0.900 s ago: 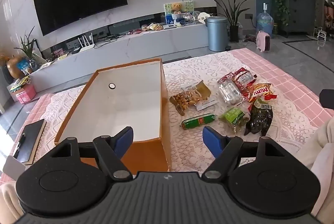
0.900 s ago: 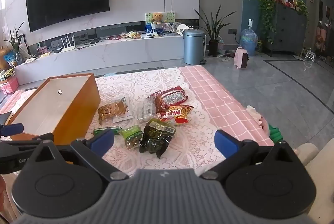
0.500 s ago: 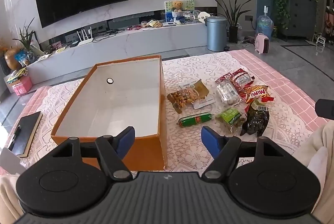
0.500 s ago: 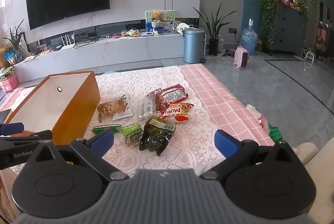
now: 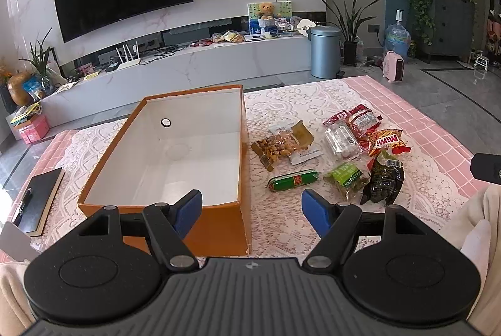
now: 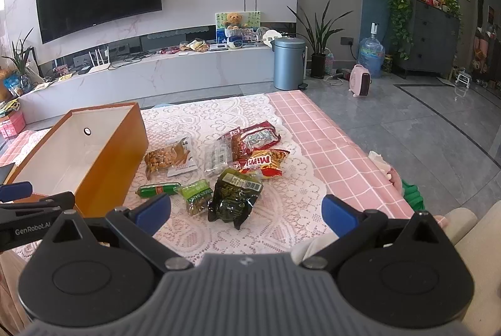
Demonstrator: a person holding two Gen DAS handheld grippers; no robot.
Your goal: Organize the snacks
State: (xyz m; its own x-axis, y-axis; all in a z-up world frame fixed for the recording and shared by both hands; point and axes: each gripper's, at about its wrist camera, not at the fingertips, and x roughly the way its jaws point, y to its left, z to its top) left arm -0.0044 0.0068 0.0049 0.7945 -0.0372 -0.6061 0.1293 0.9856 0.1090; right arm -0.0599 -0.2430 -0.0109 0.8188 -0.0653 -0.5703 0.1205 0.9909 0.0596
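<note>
living room setting: low table under a white lace cloth (image 5: 281,220) over pink check, tv wall behind. left wrist view: left gripper (image 5: 252,212) spread wide, nothing between its blue pads, hanging above the near corner of the orange box (image 5: 219,229). box is open-topped, white inside, nothing in it, long axis running away from the camera. snacks lie loose on the cloth to the right of the box, none touching it: peanut bag (image 5: 280,146) nearest the box wall, green sausage stick (image 5: 292,180) ahead and slightly right of the gripper with its long axis crosswise, then green pea packet (image 5: 346,179) and dark pouch (image 5: 383,179), with clear packet (image 5: 341,139), red packet (image 5: 363,118) and mimi packet (image 5: 383,142) further back. right wrist view: right gripper (image 6: 247,214) also spread wide and holding nothing, hanging over the near edge of the pile; dark pouch (image 6: 236,195) lies directly ahead between its pads' line, pea packet (image 6: 195,195) and sausage stick (image 6: 158,189) just left of it, box (image 6: 109,167) well to the left. judgement: task not yet started; right hand is nearer the pile, dark pouch the likely first pick, then carried leftward to the box. sausage stick lies across either gripper's approach, so a wrist turn is needed to pinch its narrow width.
</note>
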